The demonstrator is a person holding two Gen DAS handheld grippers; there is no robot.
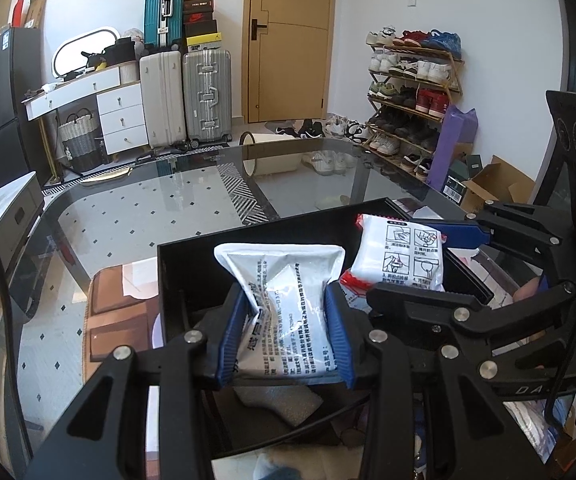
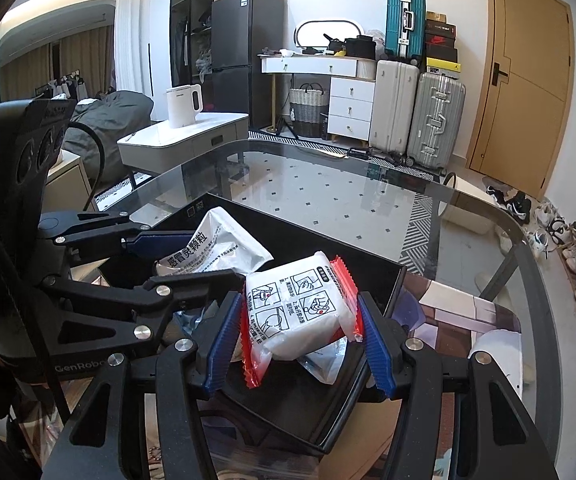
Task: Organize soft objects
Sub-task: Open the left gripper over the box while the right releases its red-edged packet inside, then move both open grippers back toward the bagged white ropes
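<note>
My left gripper (image 1: 285, 336) is shut on a silver-white foil pouch (image 1: 283, 292) with black print, squeezing it at the waist above a black tray (image 1: 183, 256). My right gripper (image 2: 298, 336) is shut on a white packet with red crimped ends (image 2: 300, 308) and instruction drawings, held over the same black tray (image 2: 372, 272). Each gripper shows in the other's view: the right gripper (image 1: 444, 256) with its packet (image 1: 400, 256) to the right, the left gripper (image 2: 191, 256) with its pouch (image 2: 215, 252) to the left. The two packets are close together.
The tray sits on a glass table (image 1: 135, 208) near its front edge. More packets lie on the table under the grippers (image 2: 328, 360). A brown stool (image 1: 119, 320) shows through the glass. Suitcases (image 1: 203, 96), a shoe rack (image 1: 412, 92) and a white kettle (image 2: 183, 104) stand around the room.
</note>
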